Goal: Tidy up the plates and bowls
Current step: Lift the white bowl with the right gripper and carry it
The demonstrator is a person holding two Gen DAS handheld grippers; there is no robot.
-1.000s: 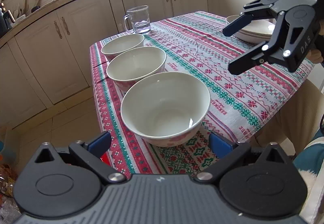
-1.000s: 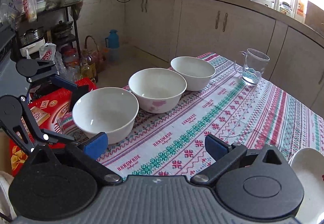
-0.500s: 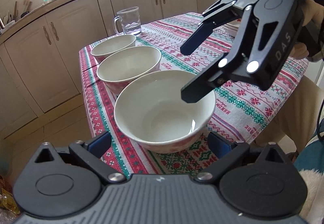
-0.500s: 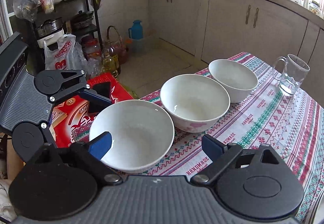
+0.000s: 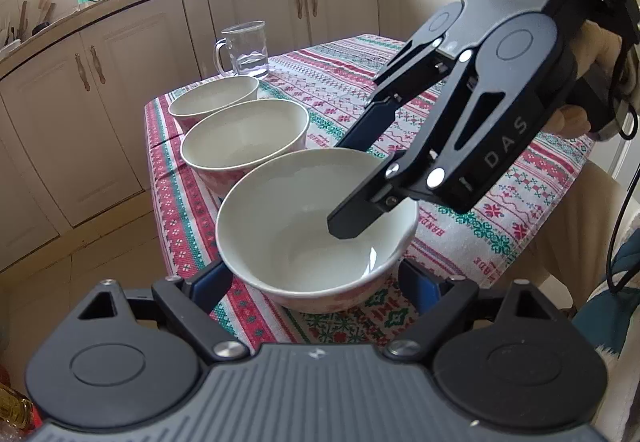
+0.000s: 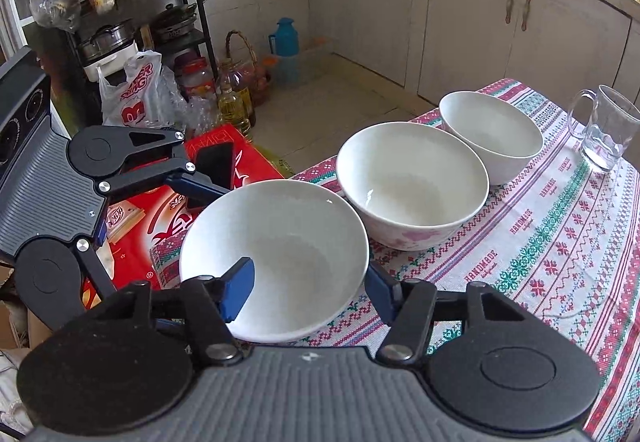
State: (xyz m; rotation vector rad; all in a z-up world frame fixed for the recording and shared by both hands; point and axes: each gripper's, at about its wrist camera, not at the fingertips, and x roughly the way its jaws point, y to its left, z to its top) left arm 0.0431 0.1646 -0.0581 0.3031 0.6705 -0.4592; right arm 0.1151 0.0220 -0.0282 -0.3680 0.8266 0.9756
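Three empty bowls line the desk (image 6: pixel 560 242); the nearest bowl (image 6: pixel 276 238) is gripped across its 3 o'clock rim by the right gripper (image 6: pixel 308 288) fingers, and the left gripper (image 5: pixel 316 278) fingers have just closed on its sides.

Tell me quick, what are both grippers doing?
Left gripper: jaws just closing around the bowl's sides, holding it.
Right gripper: jaws just closing on the same bowl's rim, one finger inside.
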